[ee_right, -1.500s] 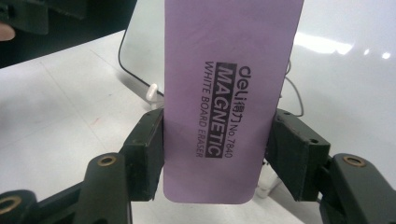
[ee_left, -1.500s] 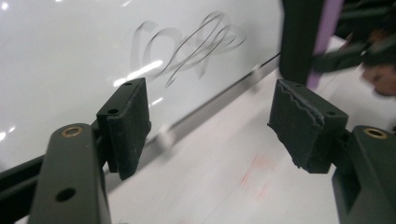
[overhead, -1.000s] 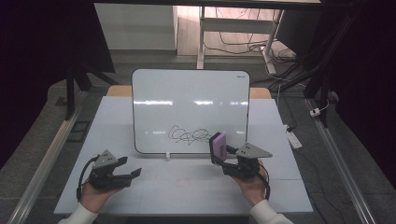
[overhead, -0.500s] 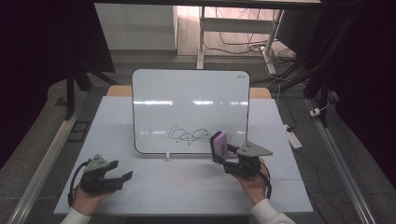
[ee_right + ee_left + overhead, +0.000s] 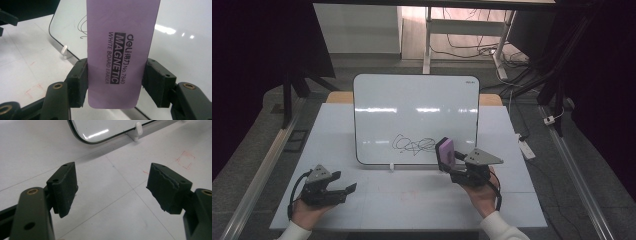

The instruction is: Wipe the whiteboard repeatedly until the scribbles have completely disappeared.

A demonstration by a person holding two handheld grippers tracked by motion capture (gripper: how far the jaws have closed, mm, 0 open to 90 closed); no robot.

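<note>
A whiteboard (image 5: 416, 117) stands tilted on the table with a black scribble (image 5: 414, 145) low on its face. My right gripper (image 5: 449, 164) is shut on a purple magnetic eraser (image 5: 445, 154), held upright just in front of the board's lower right part. In the right gripper view the eraser (image 5: 120, 50) sits squeezed between both pads (image 5: 78, 80) of the right gripper (image 5: 115, 83), close to the whiteboard (image 5: 187, 37). My left gripper (image 5: 346, 182) rests low over the table at the front left. Its jaws have just been opening a little and stand wide in the left gripper (image 5: 112, 185) view, with nothing between them.
The white table (image 5: 512, 200) has bare room between the two hands. A small white foot (image 5: 137, 128) props the board's lower edge. Faint red marks (image 5: 185, 160) lie on the table. A power strip (image 5: 527, 147) lies on the floor past the right edge.
My left hand has slid a little to the left along the table's front. The right gripper and eraser have stayed where they were.
</note>
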